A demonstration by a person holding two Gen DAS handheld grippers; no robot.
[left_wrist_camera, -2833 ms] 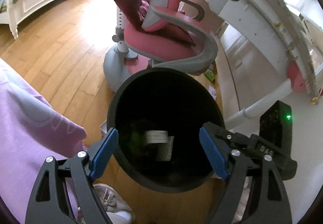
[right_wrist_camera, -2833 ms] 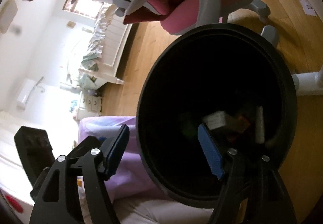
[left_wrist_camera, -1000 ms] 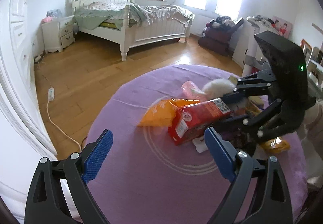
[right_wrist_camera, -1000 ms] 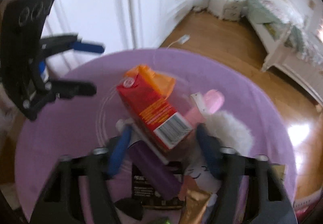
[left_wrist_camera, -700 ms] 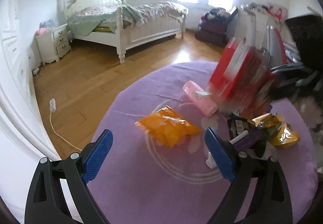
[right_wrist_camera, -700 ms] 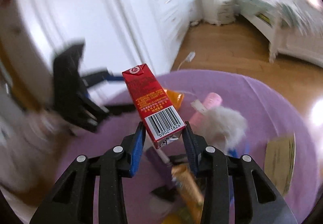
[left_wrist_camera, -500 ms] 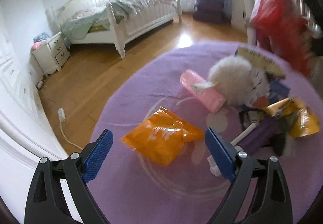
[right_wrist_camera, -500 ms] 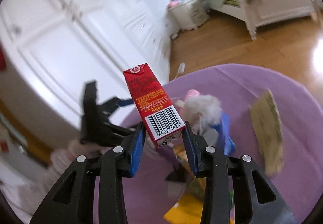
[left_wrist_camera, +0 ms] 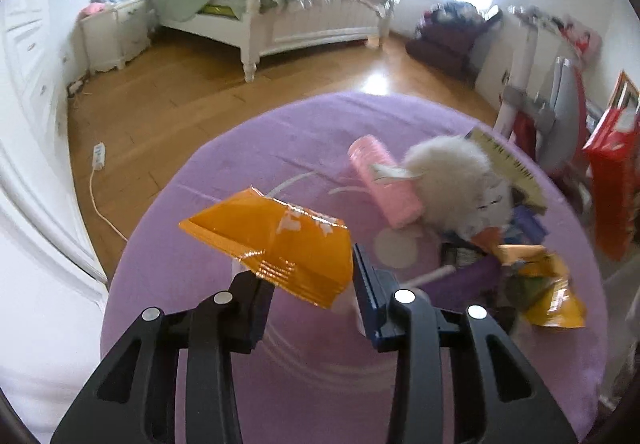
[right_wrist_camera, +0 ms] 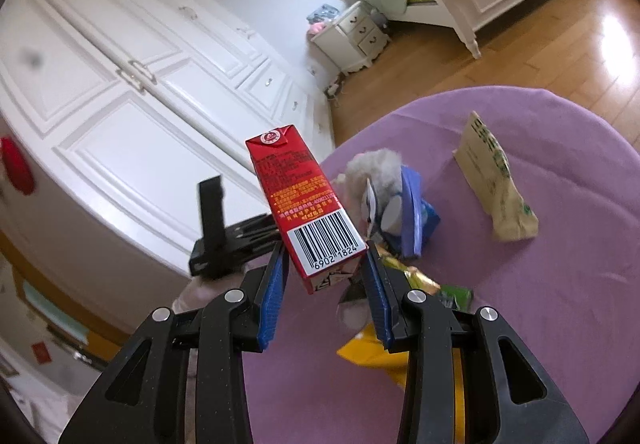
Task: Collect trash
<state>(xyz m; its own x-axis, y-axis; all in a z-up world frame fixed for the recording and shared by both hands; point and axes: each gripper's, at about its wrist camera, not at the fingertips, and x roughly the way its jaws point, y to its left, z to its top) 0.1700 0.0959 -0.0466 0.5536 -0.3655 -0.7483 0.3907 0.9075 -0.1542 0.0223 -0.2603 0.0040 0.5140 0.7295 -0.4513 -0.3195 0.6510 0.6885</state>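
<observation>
My left gripper [left_wrist_camera: 310, 286] is shut on an orange snack bag [left_wrist_camera: 276, 240] and holds it above the round purple table [left_wrist_camera: 248, 376]. My right gripper [right_wrist_camera: 326, 278] is shut on a red drink carton [right_wrist_camera: 302, 203], upright and lifted over the table [right_wrist_camera: 560, 264]. The carton also shows at the right edge of the left wrist view [left_wrist_camera: 612, 183]. The left gripper shows in the right wrist view [right_wrist_camera: 228, 240], behind the carton. Loose trash lies on the table: a pink roll [left_wrist_camera: 384, 179], a white fluffy ball [left_wrist_camera: 456, 175], a purple tube [left_wrist_camera: 468, 276], a yellow wrapper [left_wrist_camera: 548, 296].
A tan paper packet [right_wrist_camera: 496, 179] and a blue pouch [right_wrist_camera: 416, 211] lie on the table. A white bed [left_wrist_camera: 272, 3], a nightstand [left_wrist_camera: 116, 31], white wardrobe doors [right_wrist_camera: 132, 103] and wooden floor [left_wrist_camera: 168, 111] surround the table. A power strip with cord [left_wrist_camera: 98, 159] lies on the floor.
My left gripper has closed on the orange snack bag and raised it off the table. My right gripper keeps the red carton and has swung it further away from the pile.
</observation>
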